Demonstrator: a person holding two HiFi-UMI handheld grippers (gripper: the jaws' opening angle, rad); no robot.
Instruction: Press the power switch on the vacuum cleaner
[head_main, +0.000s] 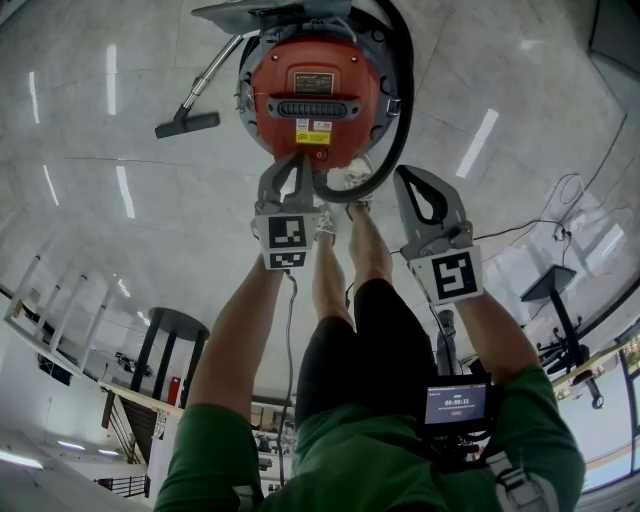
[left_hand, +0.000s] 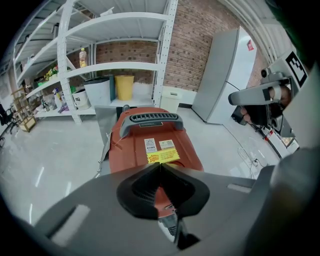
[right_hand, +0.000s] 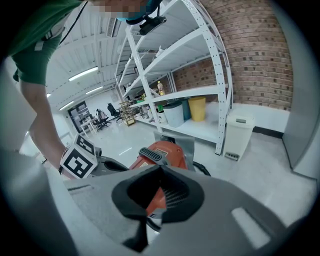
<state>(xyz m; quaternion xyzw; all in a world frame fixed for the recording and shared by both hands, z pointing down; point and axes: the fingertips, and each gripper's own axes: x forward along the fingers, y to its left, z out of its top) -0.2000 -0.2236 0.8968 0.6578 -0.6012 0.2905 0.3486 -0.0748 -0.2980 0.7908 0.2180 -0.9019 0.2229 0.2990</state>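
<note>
Presently we are aiming the left gripper (head_main: 299, 165), jaws pressed together empty, at the near edge of the vacuum cleaner (head_main: 315, 90) for one straight, firm push; right gripper (head_main: 402, 175) likewise closed.

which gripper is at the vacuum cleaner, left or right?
The left gripper: its shut tips sit over the near edge of the red vacuum cleaner. The right gripper hangs aside, outside the black hose.
</note>
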